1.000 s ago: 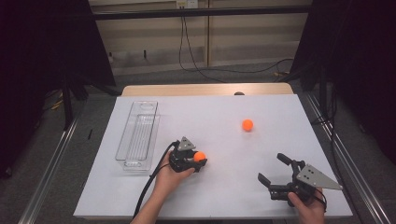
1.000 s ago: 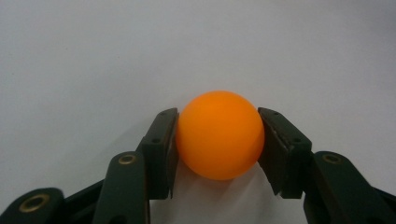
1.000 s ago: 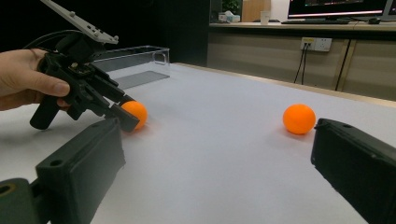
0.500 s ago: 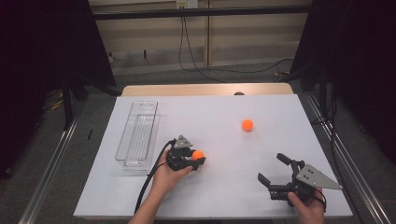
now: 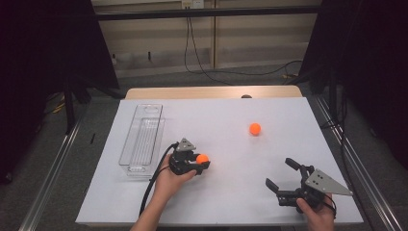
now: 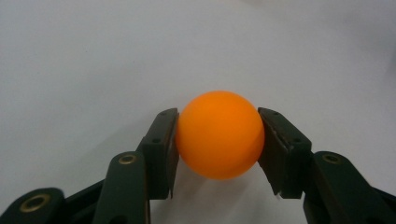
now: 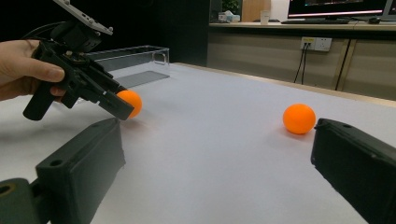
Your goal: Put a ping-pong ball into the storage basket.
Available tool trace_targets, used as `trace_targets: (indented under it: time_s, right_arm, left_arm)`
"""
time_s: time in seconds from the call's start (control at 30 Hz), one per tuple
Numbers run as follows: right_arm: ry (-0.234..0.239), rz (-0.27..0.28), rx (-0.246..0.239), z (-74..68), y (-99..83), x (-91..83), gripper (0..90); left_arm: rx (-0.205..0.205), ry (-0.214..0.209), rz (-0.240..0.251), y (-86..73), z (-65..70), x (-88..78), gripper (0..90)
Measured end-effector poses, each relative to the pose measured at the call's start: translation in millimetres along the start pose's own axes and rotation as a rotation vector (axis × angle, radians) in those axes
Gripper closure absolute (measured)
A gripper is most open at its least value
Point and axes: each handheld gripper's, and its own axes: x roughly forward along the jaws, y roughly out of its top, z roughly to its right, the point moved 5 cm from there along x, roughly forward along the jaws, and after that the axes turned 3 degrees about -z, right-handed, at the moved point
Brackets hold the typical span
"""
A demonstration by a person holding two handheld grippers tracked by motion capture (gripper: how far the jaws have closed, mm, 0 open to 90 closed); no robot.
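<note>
Nearest the person, at the front right of the white surface [image 5: 226,202], the right tool [image 5: 284,179] rests low in the right hand [image 5: 315,211], its two black jaws spread wide with nothing between them. In the right gripper view those jaws stand far apart at the bottom corners, bare surface between them.

A little farther in and to the left, the left hand [image 5: 168,180] holds the left tool [image 5: 201,162] just above the surface, its cable [image 5: 151,185] trailing back toward the front edge. Its jaws pinch an orange ball [image 6: 219,134]: the left gripper view shows one pad pressed against each side of the ball, the white surface beneath. From above, the ball sits at the tool's tip, near the middle of the surface and slightly left. The right gripper view shows that tool tilted down, the ball at its tip close to the surface; whether the ball touches it I cannot tell.

Just beside the left hand, toward the left edge, a clear plastic tray [image 5: 142,139] lies lengthwise.

Farther back, right of centre, a second orange ball [image 5: 255,128] lies free on the surface, well apart from both tools.
</note>
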Motion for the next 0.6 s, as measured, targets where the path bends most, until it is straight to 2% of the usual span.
trace_targets:
  time_s: [0.6]
  right_arm:
    - [-0.002, 0.002, 0.002, 1.1, 0.1, -0.4, 2.0]
  left_arm:
    - [-0.007, 0.014, -0.001, 5.0, -3.9, -10.1, 50.9]
